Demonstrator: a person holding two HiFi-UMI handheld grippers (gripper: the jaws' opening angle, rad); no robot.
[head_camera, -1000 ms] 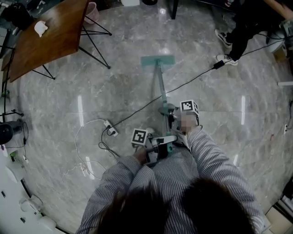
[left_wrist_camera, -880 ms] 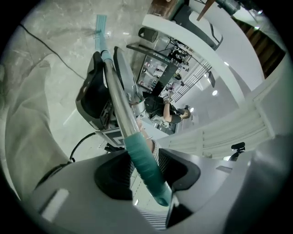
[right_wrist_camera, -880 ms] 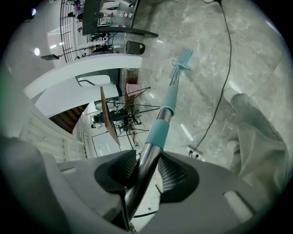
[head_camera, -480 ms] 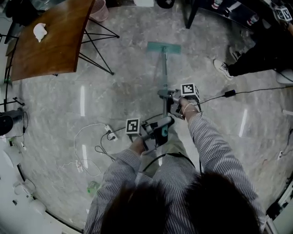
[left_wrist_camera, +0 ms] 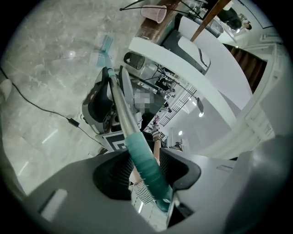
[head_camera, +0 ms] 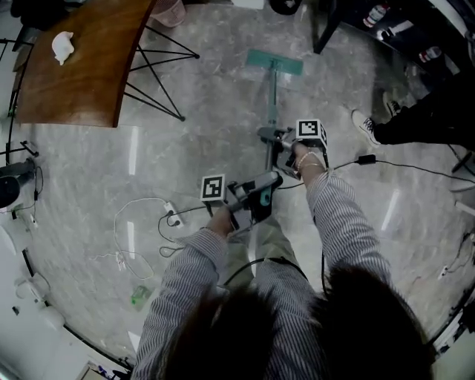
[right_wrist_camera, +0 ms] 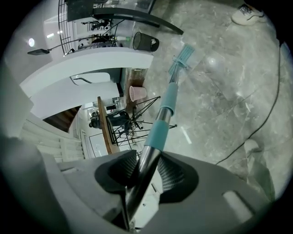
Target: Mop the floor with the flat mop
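Note:
The flat mop has a teal head point(head_camera: 274, 62) lying flat on the grey marble floor ahead of me. Its pole point(head_camera: 272, 104) runs back toward my body. My right gripper point(head_camera: 284, 145) is shut on the bare metal part of the pole point(right_wrist_camera: 145, 161), partway up. My left gripper point(head_camera: 252, 196) is shut on the teal grip point(left_wrist_camera: 145, 163) at the pole's top end, close to my waist. In the right gripper view the mop head point(right_wrist_camera: 182, 57) shows far down the pole. In the left gripper view the mop head point(left_wrist_camera: 104, 45) is small, beyond the right gripper point(left_wrist_camera: 101, 106).
A wooden table point(head_camera: 82, 59) on black wire legs stands at the upper left, a pink bin point(head_camera: 169, 10) behind it. A black cable point(head_camera: 404, 168) crosses the floor at right. A power strip with white cord point(head_camera: 169, 217) lies left of me. Another person's shoe point(head_camera: 367, 125) is at right.
Both grippers have pushed the mop forward: its head has slid away from me toward the far side of the floor. I have stepped forward over the black cable.

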